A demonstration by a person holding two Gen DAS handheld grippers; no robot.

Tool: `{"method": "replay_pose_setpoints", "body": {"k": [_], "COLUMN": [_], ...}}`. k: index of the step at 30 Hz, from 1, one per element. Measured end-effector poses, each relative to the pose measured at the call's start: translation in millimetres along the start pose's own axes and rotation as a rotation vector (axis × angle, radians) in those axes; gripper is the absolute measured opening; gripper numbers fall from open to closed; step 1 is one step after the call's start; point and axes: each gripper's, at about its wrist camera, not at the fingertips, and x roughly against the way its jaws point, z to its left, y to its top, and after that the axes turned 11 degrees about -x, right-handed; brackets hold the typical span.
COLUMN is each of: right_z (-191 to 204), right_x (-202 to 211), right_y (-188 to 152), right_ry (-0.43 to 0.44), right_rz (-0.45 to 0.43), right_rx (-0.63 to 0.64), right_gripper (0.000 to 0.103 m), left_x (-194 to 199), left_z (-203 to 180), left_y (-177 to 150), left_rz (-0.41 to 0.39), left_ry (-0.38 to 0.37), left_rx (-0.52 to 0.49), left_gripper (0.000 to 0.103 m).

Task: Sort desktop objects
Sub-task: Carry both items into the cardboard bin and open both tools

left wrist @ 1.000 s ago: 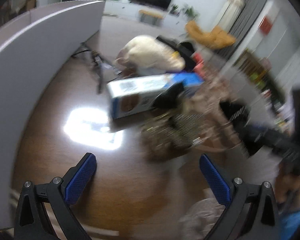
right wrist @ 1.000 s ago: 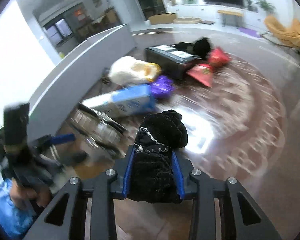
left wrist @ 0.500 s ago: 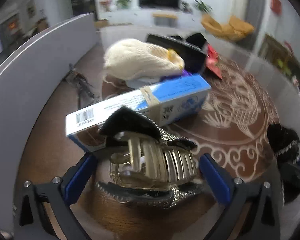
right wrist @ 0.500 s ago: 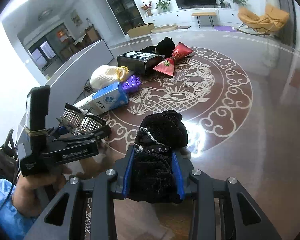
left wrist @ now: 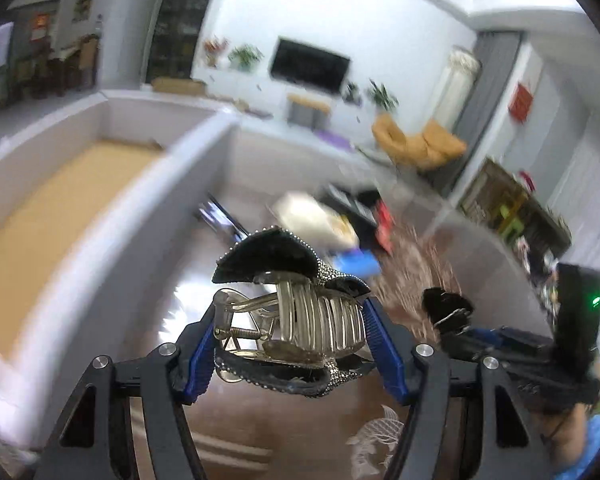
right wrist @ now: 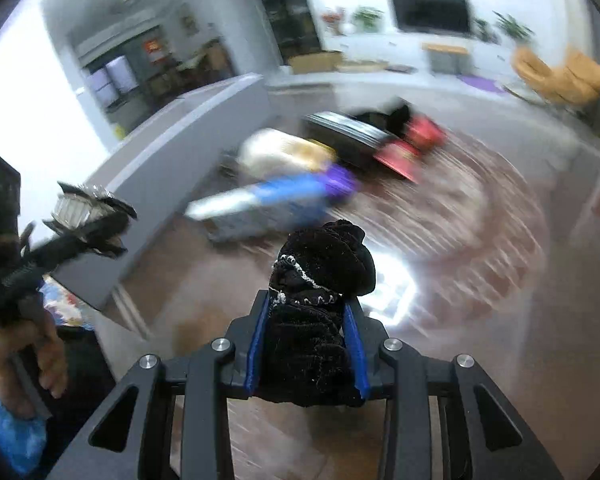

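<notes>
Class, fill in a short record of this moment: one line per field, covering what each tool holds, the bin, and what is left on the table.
left tool: jaws just closed; shut on hair claw clip
right tool: shut on black velvet pouch
grey bin: left of table, tan floor, nothing visible inside
still on table: blue-and-white carton, cream pouch, black box, red packets

One hair claw point(left wrist: 292, 320), one black pouch point(right wrist: 320, 320), two grippers point(left wrist: 288, 344) point(right wrist: 306, 344)

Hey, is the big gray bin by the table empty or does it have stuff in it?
Empty as far as visible: the gray bin shows only its bare tan floor; its near corner is cut off.
</notes>
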Motion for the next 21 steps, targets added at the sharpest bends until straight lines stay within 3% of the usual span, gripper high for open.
{"method": "replay_pose_setpoints", "body": {"k": [4,7,11,14,15,17,18,21], "right_z": [91.7,167.6,248.0,286.2,293.0,299.7,299.5,288.3], "right_x": [-18.0,-44.3,-98.2,-146.1,-158.8,-179.8,-182.6,-173.3], "right_y": [37.3,64.1,85.8,90.2,89.5,88.4,88.7,93.2], "right_ry": [0.145,0.250,0.284,0.227,0.207,0.173,0.166,0.180], "right_rz": [-0.021,-0.008,0.050,0.132,0.154,0.190,0.189,0.153], "right_rx": [0.122,0.208,0.316,0.385,0.401,0.411,0.407,0.354], "right_gripper": [0.036,0.036,0.036,0.037,0.040,0.074,0.082,0.086], "left_x": [38.1,46.1,34.5,17.2,12.5,6.0,4.7,5.5], "left_z": [76.1,141.2,206.1,229.6,234.7,240.8,241.7,238.5], "left_y": [20.4,23.8,19.1,13.3,12.6,8.4,7.1,4.3], "left_rz": [-0.021,0.029,0.138,0.226,0.254,0.301,0.309,0.299], "left_ry": [0.119,0.238,0.333,0.349,0.372,0.449,0.468,0.501], "left_rx": [0.069,0.119,0.154,0.175,0.176,0.172,0.171,0.178], "left_gripper": [0.066,0.066,0.066,0.067,0.067,0.070,0.074,0.076]}}
